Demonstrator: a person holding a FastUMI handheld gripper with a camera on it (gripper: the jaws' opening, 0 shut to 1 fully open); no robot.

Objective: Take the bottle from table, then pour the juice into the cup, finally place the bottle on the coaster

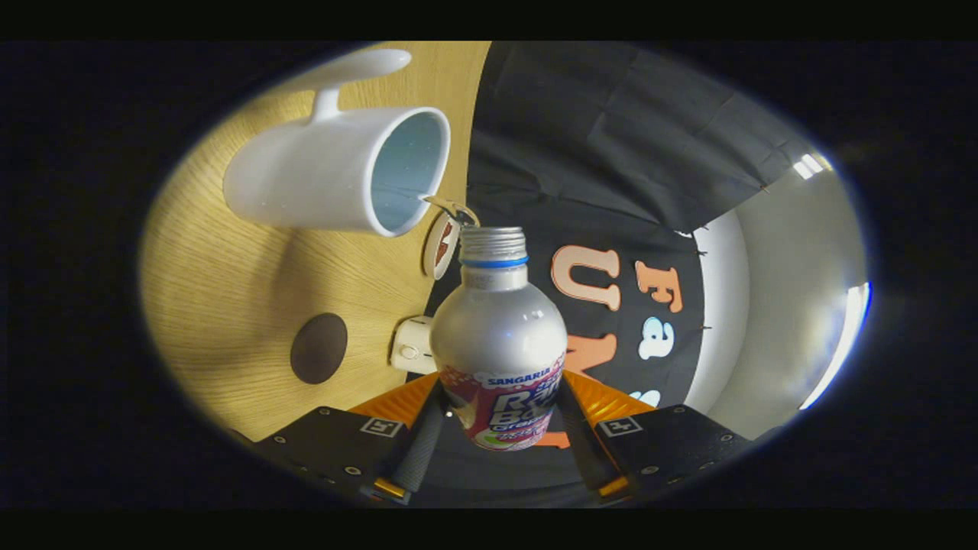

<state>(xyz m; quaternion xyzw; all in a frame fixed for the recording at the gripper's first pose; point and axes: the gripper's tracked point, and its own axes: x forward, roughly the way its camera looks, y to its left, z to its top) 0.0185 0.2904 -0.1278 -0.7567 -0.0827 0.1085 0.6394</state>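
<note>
Gripper [500, 428] is closed on the bottle [498, 344]: both fingers [420, 447] are pressed against the labelled lower body, one on each side, with the jaws held only as wide as the bottle itself. Bottle is carried between the fingers and extends straight ahead of them, silver body, blue ring under the threaded neck, cap off, mouth pointed toward the cup. The view is rolled, so the wooden table [229, 290] is seen running up one side and the dark booth wall [611, 153] on the other, which reads as the bottle being tipped over toward the table. Largest item on the table is the white cup [336, 172], handle on the far side from the bottle, open mouth turned toward the bottle neck, pale blue interior visible. Bottle mouth is just beside the cup rim, near its lower edge; contact between them cannot be confirmed. A small stream or glint is seen between the bottle mouth and the rim, possibly juice, but it is too small and blurred to call. Round dark brown coaster [318, 347] lies flat on the table, well apart from the cup, beside the bottle's body. A small white boxy fixture [412, 345] sits at the table edge, partly hidden behind the bottle. A small round disc [440, 244] is seen at the table edge below the cup rim.
</note>
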